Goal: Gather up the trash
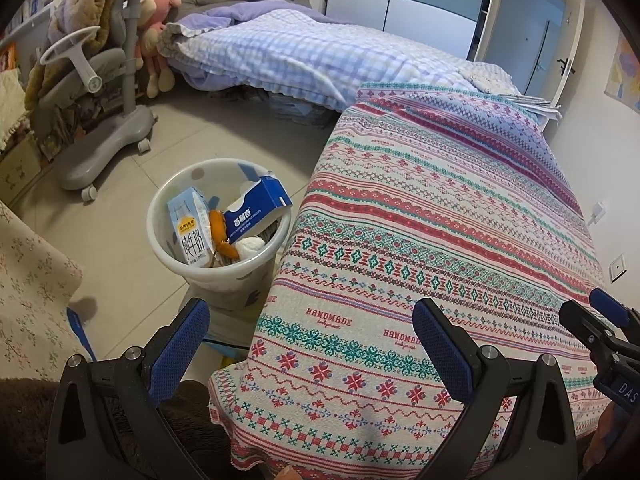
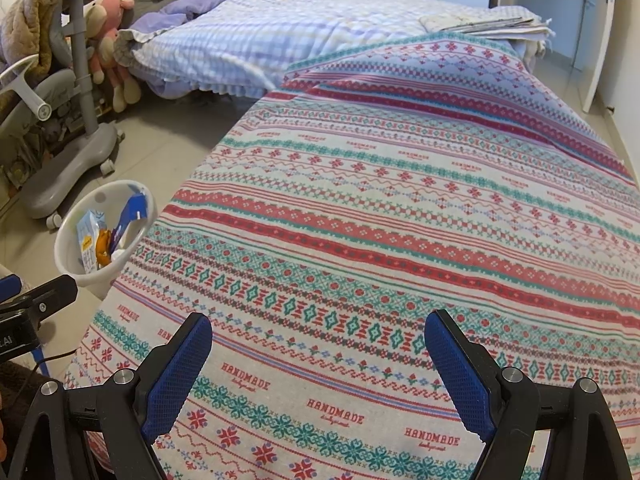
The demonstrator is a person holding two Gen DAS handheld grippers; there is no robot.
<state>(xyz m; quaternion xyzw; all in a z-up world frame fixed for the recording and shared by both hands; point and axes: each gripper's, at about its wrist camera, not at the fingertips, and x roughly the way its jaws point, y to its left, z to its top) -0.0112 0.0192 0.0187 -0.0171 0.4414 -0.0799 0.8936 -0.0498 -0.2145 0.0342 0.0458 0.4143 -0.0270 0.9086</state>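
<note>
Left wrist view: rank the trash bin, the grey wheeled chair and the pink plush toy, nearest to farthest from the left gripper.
From the left gripper:
1. Trash bin, just ahead-left on the floor.
2. Grey wheeled chair, farther left.
3. Pink plush toy, far back beside the bed.

The word "HANDMADE" repeats in red capitals across the red, teal and white patterned woven cloth (image 1: 420, 240) covering the table. The pale blue milk carton (image 1: 191, 228) carries the large characters "纯牛奶". The blue-and-white cardboard box (image 1: 256, 208) shows "百醇" in white.
</note>
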